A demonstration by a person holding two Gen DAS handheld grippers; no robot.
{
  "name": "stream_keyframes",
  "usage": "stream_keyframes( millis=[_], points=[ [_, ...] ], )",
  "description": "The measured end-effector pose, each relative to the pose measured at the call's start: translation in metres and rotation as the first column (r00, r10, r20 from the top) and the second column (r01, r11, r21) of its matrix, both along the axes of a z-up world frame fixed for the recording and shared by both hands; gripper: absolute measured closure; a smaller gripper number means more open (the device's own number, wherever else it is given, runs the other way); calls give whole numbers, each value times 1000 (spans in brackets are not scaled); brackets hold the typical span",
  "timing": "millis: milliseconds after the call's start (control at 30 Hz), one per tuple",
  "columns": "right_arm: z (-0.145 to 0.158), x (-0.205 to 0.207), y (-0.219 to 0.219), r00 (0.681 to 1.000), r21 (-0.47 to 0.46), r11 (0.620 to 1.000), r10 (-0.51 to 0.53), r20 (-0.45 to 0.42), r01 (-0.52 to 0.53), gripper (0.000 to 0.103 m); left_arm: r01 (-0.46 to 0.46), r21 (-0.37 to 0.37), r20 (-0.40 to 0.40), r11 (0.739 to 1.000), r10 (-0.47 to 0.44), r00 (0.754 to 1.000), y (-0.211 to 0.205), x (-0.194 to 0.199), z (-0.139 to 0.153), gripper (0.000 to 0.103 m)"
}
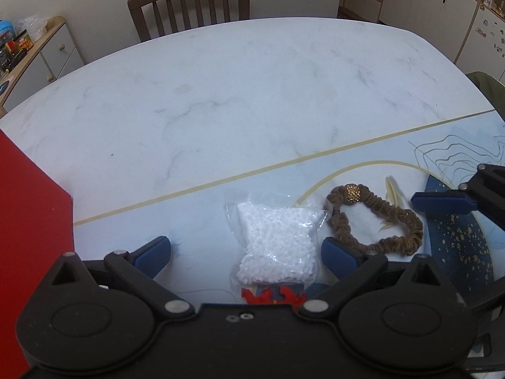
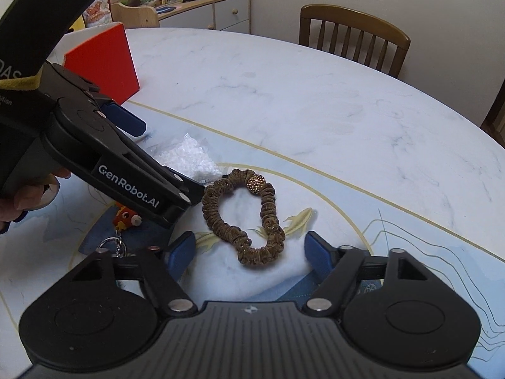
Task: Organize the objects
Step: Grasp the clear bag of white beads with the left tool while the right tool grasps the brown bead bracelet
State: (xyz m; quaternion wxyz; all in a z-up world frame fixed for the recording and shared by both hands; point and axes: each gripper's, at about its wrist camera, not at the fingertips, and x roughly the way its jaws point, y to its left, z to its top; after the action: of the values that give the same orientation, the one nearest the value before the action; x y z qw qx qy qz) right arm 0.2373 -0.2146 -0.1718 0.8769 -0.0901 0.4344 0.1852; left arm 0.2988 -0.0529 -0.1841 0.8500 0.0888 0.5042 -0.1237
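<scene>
A clear bag of white beads (image 1: 277, 246) lies flat on the table mat between the blue fingers of my left gripper (image 1: 246, 252), which is open around it. To its right lies a brown scrunchie (image 1: 372, 221) with a gold bead ball. In the right wrist view the scrunchie (image 2: 271, 202) has its near end between the wide-open fingers of my right gripper (image 2: 251, 249). My left gripper (image 2: 167, 159) reaches in from the left over the bag of beads (image 2: 195, 154). An orange fish keychain (image 2: 126, 218) lies under the left gripper.
A red box (image 2: 104, 60) stands at the table's left side, close to the left gripper. The white marble table (image 1: 252, 88) stretches far ahead. A wooden chair (image 1: 189, 3) is tucked in at the far edge. A cabinet (image 2: 202, 12) with clutter stands beyond.
</scene>
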Motion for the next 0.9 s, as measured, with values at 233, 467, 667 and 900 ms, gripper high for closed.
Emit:
stream_keyframes(
  millis=[233, 467, 667, 900],
  points=[
    [0, 3, 3, 1000, 17, 1000, 14, 16, -14, 50, 11, -25, 8, 1000, -11, 1000, 1, -1, 3, 14],
    [0, 3, 1, 1000, 26, 1000, 2, 20, -3, 67, 5, -47, -7, 999, -5, 1000, 3, -3, 8, 33],
    [2, -1, 3, 1000, 23, 1000, -21, 18, 20, 81, 10, -44, -8, 999, -11, 1000, -1, -4, 12, 56],
    [12, -7, -2, 997, 53, 996, -73, 25, 72, 86, -16, -34, -22, 999, 16, 1000, 1, -7, 18, 67]
  ],
)
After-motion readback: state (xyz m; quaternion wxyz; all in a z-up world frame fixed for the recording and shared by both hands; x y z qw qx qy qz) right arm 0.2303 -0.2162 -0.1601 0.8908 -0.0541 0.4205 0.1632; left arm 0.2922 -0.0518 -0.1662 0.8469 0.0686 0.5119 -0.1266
